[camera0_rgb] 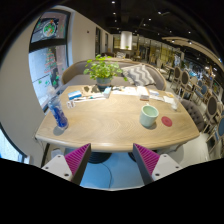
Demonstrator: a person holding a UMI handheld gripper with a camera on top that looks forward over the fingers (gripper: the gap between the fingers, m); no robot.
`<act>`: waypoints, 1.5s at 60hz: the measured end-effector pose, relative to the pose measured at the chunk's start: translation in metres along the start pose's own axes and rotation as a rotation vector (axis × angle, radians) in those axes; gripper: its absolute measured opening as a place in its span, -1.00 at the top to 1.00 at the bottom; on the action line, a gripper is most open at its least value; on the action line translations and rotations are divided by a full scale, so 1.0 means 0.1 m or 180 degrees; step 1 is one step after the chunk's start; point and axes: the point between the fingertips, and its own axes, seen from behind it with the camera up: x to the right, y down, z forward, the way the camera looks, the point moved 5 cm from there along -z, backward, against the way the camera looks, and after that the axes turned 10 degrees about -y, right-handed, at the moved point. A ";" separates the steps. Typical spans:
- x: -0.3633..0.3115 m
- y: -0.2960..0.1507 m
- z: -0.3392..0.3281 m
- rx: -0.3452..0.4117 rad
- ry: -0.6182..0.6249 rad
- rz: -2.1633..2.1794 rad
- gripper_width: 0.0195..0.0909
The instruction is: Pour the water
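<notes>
Nearest of all are the two fingers of the gripper point(112, 160), their magenta pads point(77, 158) facing each other with a wide gap and nothing held — the claw stands open, hanging just short of the near edge of a round-cornered wooden table point(110, 125).

Starting at the left, a window or glass panel with posters point(45, 60) fills the wall beside the table. On the table's left part stands a small blue bottle point(59, 116), upright, well ahead of the left finger and apart from everything else. Farther back on that side lie some papers and small items point(82, 96) that I cannot make out in detail. Behind them, near the far edge, a leafy green plant point(101, 69) rises from its pot.

Moving right, more papers or a booklet point(135, 92) lie near the far edge. Closer in, ahead of the right finger and somewhat to its right, sits a pale green cup point(148, 115) — upright, resting on the tabletop. Just beside it on the right lies a small red disc point(167, 121), flat on the wood, like a coaster or a lid. Beyond the table at the right, chairs and further tables point(185, 85) stretch back under ceiling lights.
</notes>
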 end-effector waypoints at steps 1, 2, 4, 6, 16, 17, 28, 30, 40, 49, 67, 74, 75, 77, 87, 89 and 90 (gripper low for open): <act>-0.09 0.03 0.03 -0.0012 -0.0027 0.0004 -0.85; -0.18 0.05 0.06 -0.0020 -0.0054 0.0009 -0.87; -0.37 0.09 0.10 -0.0033 -0.0110 0.0013 -0.86; -0.55 0.10 0.16 -0.0027 -0.0166 0.0008 -0.87; -1.45 -0.07 0.61 0.0184 -0.0438 -0.0053 -0.87; -1.52 -0.10 0.66 0.0215 -0.0465 -0.0061 -0.87; -2.12 -0.52 1.38 0.0529 -0.0581 -0.0117 -0.86; -2.18 -0.58 1.52 0.0569 -0.0571 -0.0117 -0.86; -2.32 -0.78 2.16 0.0679 -0.0472 -0.0105 -0.87; -2.32 -0.84 2.55 0.0747 -0.0363 -0.0068 -0.54; -2.33 -0.89 2.65 0.0839 -0.0413 -0.0166 0.37; -2.27 -0.98 2.57 0.0867 -0.0388 -0.0174 0.74; -2.26 -1.01 2.55 0.0881 -0.0383 -0.0173 0.74; -2.24 -1.05 2.49 0.0896 -0.0397 -0.0162 0.74; -2.03 -1.42 2.13 0.1075 -0.0688 0.0201 0.74; -1.99 -1.55 2.01 0.1125 -0.0777 0.0336 0.74; -1.95 -1.61 1.96 0.1159 -0.0823 0.0395 0.74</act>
